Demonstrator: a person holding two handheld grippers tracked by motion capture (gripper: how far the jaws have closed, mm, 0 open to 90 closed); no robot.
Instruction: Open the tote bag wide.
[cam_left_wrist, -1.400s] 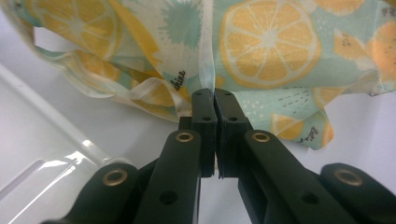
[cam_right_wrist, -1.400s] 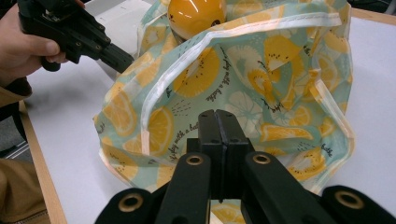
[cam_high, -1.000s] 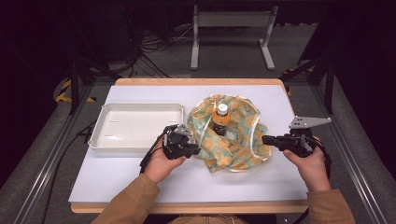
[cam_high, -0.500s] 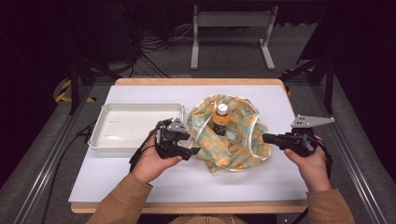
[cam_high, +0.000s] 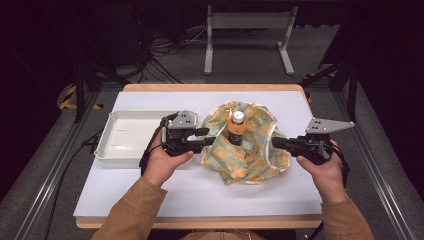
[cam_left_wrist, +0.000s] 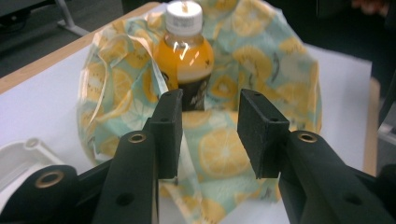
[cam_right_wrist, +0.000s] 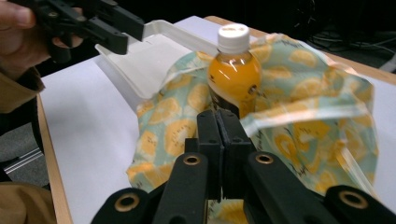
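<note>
Centrally on the white table, a bottle of orange drink with a white cap is seen standing upright on a cloth printed with lemon slices. The cloth is bunched up around the bottle, with its edges raised on the far side and on the right.

The left gripper is held at the left edge of the cloth, and its jaws are spread apart. In the left gripper view, the bottle is seen beyond the gap between the two jaws, a little to the left of its middle, and nothing is held between them. The cloth lies below and behind the jaws.

The right gripper is held at the right edge of the cloth. In the right gripper view its jaws are pressed together, and a raised fold of the cloth is seen directly at their tips; whether the fabric is pinched between them cannot be told. The bottle stands just beyond the tips.

A white tray lies on the left part of the table, just beside the cloth, partly under the left hand.
</note>
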